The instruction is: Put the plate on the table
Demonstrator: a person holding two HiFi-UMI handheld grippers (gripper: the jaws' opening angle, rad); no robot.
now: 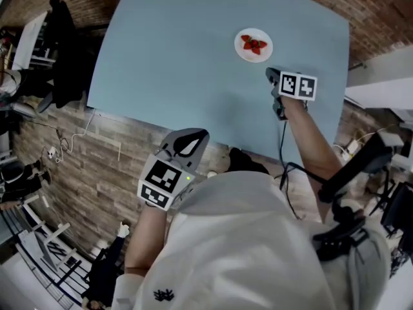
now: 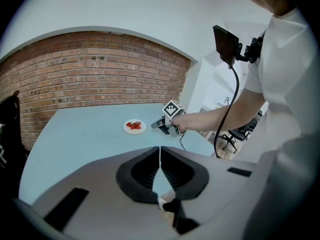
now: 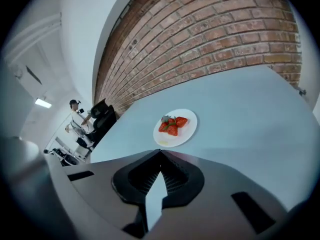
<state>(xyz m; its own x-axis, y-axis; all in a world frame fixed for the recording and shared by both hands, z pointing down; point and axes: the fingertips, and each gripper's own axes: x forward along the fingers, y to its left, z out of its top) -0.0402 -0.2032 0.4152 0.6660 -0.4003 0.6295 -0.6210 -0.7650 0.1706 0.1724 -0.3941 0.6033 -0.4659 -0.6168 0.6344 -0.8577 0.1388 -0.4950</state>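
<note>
Pale blue tabletop (image 1: 193,57) held the round white plate of strawberries (image 1: 253,45); your right gripper (image 1: 273,76), jaws pressed together empty, could knock it.

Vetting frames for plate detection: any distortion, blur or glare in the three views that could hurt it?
Head view: strong fisheye, the table edges bow; the plate is small but sharp, with even light and no glare. Left gripper view: dark round vignette, the brick wall curves, and the plate is tiny. Right gripper view: the plate is largest and clear, strawberries distinct.
</note>
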